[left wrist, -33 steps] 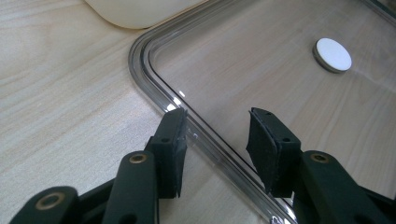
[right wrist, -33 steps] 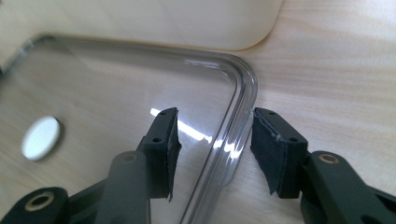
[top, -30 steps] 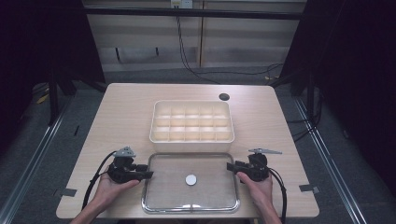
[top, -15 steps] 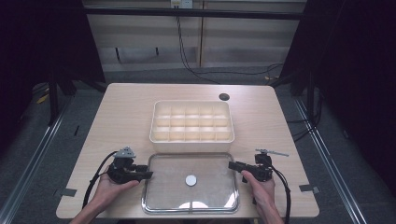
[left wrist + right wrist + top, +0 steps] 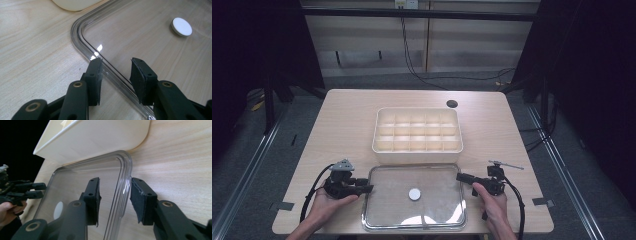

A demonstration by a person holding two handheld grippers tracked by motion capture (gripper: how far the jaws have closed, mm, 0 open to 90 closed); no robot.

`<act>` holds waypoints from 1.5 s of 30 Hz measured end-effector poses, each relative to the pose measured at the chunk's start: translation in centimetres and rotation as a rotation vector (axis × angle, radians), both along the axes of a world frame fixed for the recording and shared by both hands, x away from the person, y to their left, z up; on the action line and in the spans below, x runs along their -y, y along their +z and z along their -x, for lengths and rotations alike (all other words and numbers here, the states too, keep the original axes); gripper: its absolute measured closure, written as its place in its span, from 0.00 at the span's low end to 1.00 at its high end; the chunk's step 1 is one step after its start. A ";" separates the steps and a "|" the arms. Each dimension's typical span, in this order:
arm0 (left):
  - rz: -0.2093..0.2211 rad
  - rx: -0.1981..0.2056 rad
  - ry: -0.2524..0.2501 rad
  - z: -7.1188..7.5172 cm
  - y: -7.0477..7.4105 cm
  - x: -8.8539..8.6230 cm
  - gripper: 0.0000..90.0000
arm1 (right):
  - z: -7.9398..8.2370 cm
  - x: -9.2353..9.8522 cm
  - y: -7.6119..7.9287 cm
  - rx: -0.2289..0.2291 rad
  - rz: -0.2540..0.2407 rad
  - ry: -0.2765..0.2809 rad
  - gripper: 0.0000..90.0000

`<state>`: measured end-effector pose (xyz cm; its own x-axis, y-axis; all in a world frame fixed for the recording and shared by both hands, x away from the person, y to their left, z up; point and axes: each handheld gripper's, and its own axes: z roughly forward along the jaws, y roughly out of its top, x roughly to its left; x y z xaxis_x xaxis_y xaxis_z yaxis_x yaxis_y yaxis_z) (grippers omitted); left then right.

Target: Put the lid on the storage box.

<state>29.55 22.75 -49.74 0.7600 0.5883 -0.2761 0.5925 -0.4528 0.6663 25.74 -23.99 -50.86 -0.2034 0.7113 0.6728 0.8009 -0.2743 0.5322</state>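
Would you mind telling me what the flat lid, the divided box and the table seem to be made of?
The lid looks like clear glossy plastic: the wood grain shows through it and its ridged rim catches highlights. The divided box appears to be cream plastic, matte to slightly satin, with smooth rounded corners. The table looks like pale wood or a wood-look laminate, judging by its grain lines.

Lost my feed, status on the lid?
Both grippers straddle clear lid's side rims, fingers closing, not yet pinching. Lid flat on table. Divided box close behind.
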 end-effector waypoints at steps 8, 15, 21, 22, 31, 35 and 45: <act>0.008 0.006 -0.002 0.0 -0.1 0.2 0.67 | -0.2 -0.4 0.2 0.023 0.002 0.053 0.71; 0.017 -0.004 0.002 -0.2 -0.1 0.1 0.66 | -0.6 -0.7 0.6 0.052 0.056 0.118 0.70; 0.025 -0.016 0.006 -0.3 -0.1 0.2 0.62 | -0.9 -1.0 0.6 0.042 0.064 0.136 0.69; 0.023 -0.012 0.005 -0.3 -0.1 0.2 0.62 | -0.9 -1.0 0.6 0.048 0.046 0.140 0.69; 0.021 -0.001 0.031 -0.5 -0.2 0.0 0.62 | -0.8 -0.9 0.7 0.054 -0.008 0.164 0.72; 0.026 -0.003 0.033 -0.6 -0.2 0.0 0.61 | -0.6 -0.8 0.9 0.063 -0.025 0.164 0.75; 0.033 0.007 0.038 -0.4 -0.2 0.0 0.40 | -0.4 -0.6 1.4 0.108 -0.059 0.167 0.81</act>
<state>29.93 22.78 -49.95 0.7395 0.6073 -0.2904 0.6041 -0.4082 0.6845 26.13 -23.38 -49.50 -0.3882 0.6218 0.6802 0.7773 -0.1756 0.6041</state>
